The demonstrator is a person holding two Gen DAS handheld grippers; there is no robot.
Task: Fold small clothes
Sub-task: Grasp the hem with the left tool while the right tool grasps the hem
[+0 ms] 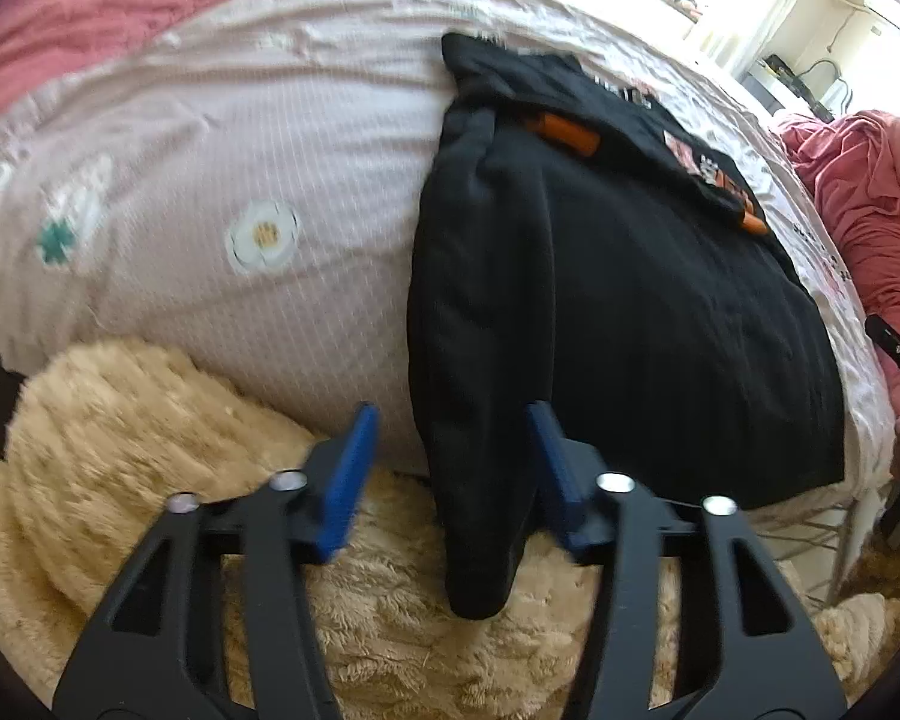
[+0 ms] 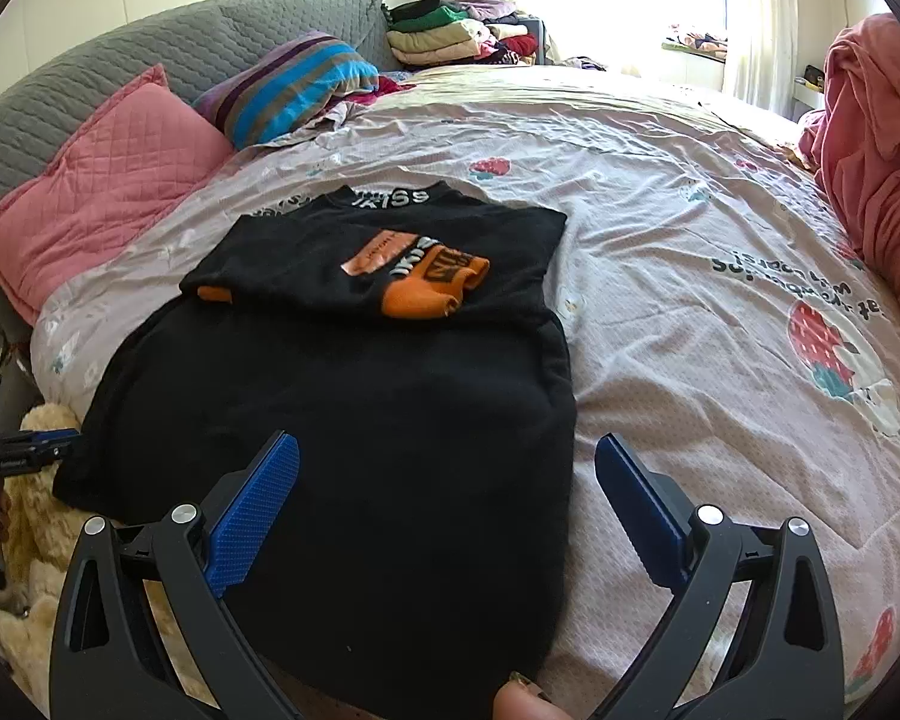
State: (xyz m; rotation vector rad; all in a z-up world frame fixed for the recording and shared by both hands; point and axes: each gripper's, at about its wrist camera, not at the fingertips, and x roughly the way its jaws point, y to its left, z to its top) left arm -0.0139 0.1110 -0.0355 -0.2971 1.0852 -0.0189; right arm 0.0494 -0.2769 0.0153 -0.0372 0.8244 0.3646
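Soft black knit top (image 2: 342, 408) on crinkled bedspread (image 2: 690, 228), hem between both grippers' parted, empty jaws

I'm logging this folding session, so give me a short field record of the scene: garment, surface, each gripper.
garment: black sweater with orange cuffs, sleeves folded across the chest
surface: pink strawberry-print bedsheet
hem corner: hangs off the bed edge over a beige fluffy blanket
left gripper: jaws apart around the hanging corner, pads not pressing
right gripper: open above the hem
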